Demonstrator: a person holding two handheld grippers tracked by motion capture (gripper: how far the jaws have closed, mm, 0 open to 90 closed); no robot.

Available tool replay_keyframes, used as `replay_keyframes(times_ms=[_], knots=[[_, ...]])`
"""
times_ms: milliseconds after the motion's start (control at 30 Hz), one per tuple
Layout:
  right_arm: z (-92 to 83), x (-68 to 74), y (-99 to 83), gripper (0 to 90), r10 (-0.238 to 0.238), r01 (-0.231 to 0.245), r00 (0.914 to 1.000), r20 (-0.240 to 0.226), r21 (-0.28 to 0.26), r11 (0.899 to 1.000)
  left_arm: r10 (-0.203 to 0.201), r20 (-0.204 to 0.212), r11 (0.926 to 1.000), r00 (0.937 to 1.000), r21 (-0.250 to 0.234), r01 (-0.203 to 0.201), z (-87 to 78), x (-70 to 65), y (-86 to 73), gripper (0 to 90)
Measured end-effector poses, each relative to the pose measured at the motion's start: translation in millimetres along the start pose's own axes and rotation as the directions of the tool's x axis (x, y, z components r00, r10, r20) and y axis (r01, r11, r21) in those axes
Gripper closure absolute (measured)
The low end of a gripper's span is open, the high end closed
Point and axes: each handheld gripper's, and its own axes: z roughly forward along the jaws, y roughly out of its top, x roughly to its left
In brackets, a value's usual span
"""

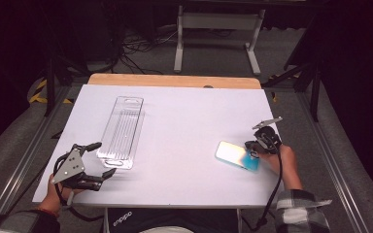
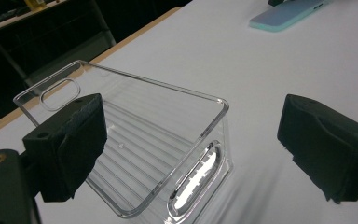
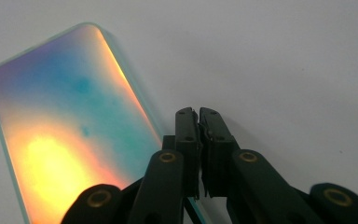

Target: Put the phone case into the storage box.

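A clear plastic bin (image 1: 121,131) lies lengthwise on the left half of the white table (image 1: 184,111), empty, with a handle slot at each end. My left gripper (image 1: 106,158) stands open at its near end; in the left gripper view the bin's (image 2: 144,140) near corner sits between the wide-apart jaws of the gripper (image 2: 191,144), untouched. A flat iridescent phone-shaped slab (image 1: 235,154) lies at the right. My right gripper (image 1: 249,148) is shut, its tips (image 3: 198,112) pressed together just over the slab's (image 3: 65,126) long edge, with nothing seen between them.
The slab (image 2: 289,16) shows far off in the left gripper view. A wooden strip (image 1: 175,80) borders the table's far edge. Beyond it stand a white metal frame (image 1: 218,29) and cables on the floor. Metal rails run along both sides.
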Motion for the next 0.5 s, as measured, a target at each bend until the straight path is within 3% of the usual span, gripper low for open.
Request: replay_keyframes(times_ms=[200, 367, 433, 500], knots=[[-3.1, 7.5, -3.6, 81.6, -0.025, 0.025, 0.9997, -0.004, 0.013, 1.000, 0.010, 0.000, 0.9999, 0.9999, 0.000, -0.010, 0.5, -1.3, 1.0, 8.8], [-13.1, 13.9, -2.1, 34.5, -0.081, 0.080, 0.9949, 0.060, 0.022, 0.997, 0.019, 0.003, 0.9998, 0.9998, 0.008, -0.019, 1.3, -2.5, 0.9, 8.8], [-21.2, 17.5, 0.4, 26.8, -0.096, 0.095, 0.9950, 0.029, 0.014, 0.995, 0.020, 0.002, 0.9998, 0.9998, 0.008, -0.020, 1.4, -2.4, 0.9, 8.9], [-30.3, 23.9, 2.7, 21.8, -0.125, 0.125, 0.9916, 0.034, 0.003, 0.992, 0.022, 0.003, 0.9997, 0.9998, 0.013, -0.022, 1.6, -2.6, 1.0, 8.9]])
